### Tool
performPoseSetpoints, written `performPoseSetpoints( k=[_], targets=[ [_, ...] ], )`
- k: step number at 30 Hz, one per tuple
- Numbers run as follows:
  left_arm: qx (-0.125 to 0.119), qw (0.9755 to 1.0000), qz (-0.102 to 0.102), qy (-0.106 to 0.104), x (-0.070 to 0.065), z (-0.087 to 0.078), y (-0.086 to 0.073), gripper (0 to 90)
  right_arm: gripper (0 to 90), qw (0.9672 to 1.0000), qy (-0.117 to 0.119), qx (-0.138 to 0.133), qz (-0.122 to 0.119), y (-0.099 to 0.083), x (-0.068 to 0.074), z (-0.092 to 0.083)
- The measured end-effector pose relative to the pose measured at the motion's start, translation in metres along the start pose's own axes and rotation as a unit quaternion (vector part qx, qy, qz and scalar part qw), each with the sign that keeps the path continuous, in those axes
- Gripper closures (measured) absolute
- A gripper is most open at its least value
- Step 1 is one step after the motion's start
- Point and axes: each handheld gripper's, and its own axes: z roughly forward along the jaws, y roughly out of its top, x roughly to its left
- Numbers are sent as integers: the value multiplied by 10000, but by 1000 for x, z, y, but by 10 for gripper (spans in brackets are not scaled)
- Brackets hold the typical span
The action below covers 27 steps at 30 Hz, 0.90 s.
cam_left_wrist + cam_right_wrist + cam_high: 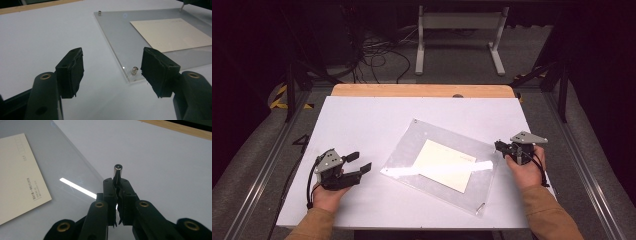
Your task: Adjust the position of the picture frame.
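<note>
While the left gripper rests on the desk, jaws apart and empty, bare white surface lies between it and the acrylic frame's left edge. Right gripper, at the frame's right corner, is clenched on a metal pin.

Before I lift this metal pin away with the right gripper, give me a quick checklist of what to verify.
1. Right gripper shut on the metal pin: ok.
2. Pin fully free of the clear acrylic frame: cannot tell.
3. Left gripper open, holding nothing: ok.
4. Near corner pin seated in the frame: ok.
5. Card lying flat inside the frame: ok.
</note>
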Motion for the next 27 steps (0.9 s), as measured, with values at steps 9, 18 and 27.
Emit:
performPoseSetpoints(
  k=[9,18,27],
  targets=[
    [16,9999,-26,118,-2,-12,-6,348,852,9997,24,64,-254,39,-13,33],
    [100,9999,-47,84,-3,-17,-10,374,851,9995,18,205,-226,74,-20,83],
    [456,9978,330,-343,-20,-5,-2,510,834,9999,-39,107,-19,68,-21,105]
  ],
)
